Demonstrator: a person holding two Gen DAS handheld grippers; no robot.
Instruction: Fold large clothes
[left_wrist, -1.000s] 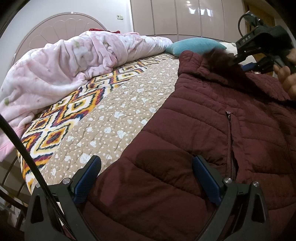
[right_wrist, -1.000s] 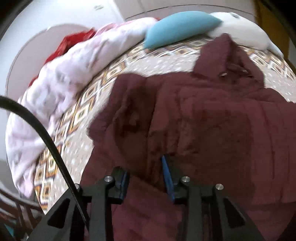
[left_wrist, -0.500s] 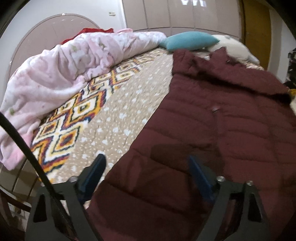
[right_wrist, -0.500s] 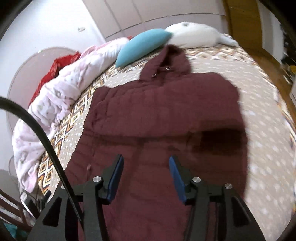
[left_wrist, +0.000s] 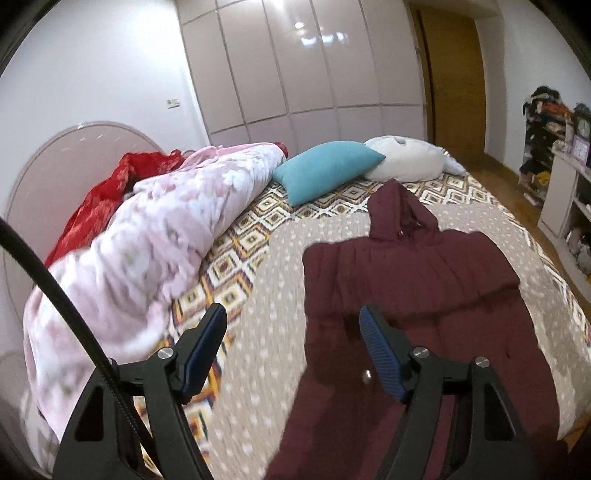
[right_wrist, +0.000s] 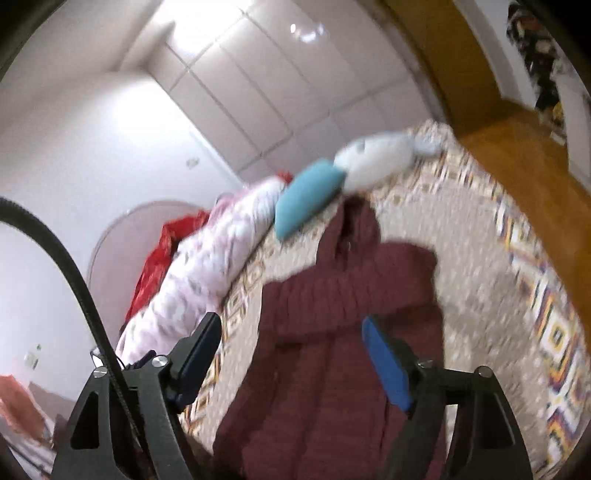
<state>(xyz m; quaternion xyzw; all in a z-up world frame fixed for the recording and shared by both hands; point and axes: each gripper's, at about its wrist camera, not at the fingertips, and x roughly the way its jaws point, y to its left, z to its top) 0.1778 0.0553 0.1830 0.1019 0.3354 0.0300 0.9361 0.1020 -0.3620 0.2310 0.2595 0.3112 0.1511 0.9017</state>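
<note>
A maroon quilted hooded coat (left_wrist: 406, 280) lies flat on the bed, hood toward the pillows, both sleeves folded across its chest. It also shows in the right wrist view (right_wrist: 351, 314). My left gripper (left_wrist: 291, 325) is open and empty, held well above the coat's lower left part. My right gripper (right_wrist: 291, 332) is open and empty, also raised above the coat and tilted.
The bed has a patterned beige quilt (left_wrist: 258, 369). A pink floral duvet (left_wrist: 147, 258) and a red cloth (left_wrist: 110, 195) are heaped on the left. A teal pillow (left_wrist: 325, 173) and a white pillow (left_wrist: 406, 162) lie at the head. Shelves (left_wrist: 565, 192) stand at the right.
Both grippers have lifted up and away from the coat. The right gripper, which pinched a sleeve a second ago, has let go and opened wide. The sleeve now lies across the chest.
</note>
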